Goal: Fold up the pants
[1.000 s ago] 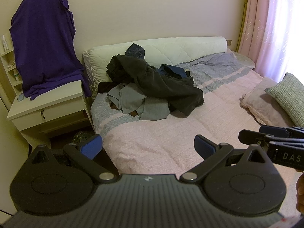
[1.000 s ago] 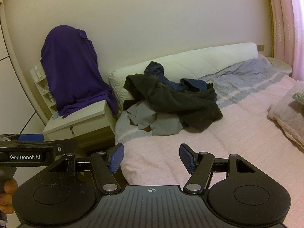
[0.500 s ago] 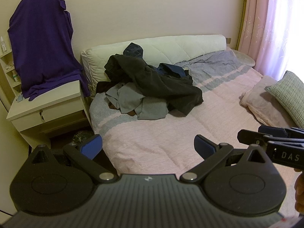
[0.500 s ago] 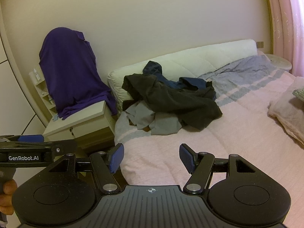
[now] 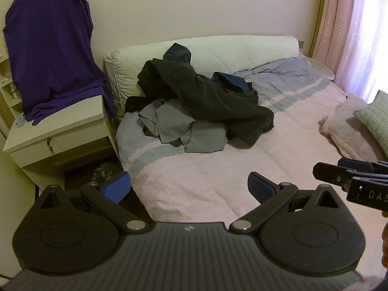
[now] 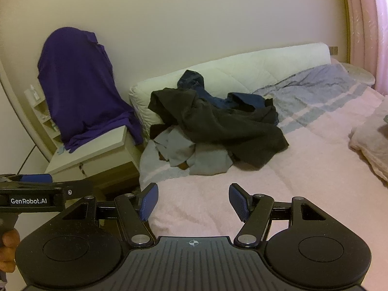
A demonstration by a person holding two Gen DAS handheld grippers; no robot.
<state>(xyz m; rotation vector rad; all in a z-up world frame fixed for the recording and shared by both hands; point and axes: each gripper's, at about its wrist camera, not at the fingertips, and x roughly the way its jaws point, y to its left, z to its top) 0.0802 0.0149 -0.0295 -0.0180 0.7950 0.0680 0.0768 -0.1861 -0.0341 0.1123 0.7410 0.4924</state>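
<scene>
A heap of pants lies on the bed's far left part, near the white headboard cushion. Dark charcoal pants (image 5: 218,101) (image 6: 225,126) drape over grey pants (image 5: 184,131) (image 6: 194,155), with navy pants (image 5: 228,80) (image 6: 242,99) behind them. My left gripper (image 5: 189,186) is open and empty, hovering over the near edge of the pink bedspread (image 5: 218,169), well short of the heap. My right gripper (image 6: 194,201) is also open and empty, at a similar distance. Each gripper shows at the edge of the other's view.
A cream nightstand (image 5: 55,131) (image 6: 97,155) stands left of the bed, with a purple garment (image 5: 51,48) (image 6: 80,92) draped above it. Pillows (image 5: 351,131) lie at the right. Pink curtains (image 5: 351,29) hang at the far right. A hand (image 6: 8,245) holds the left gripper's handle.
Both views have shifted slightly, with the bed and heap sitting a little lower and closer in frame. Both grippers stay open and empty.
</scene>
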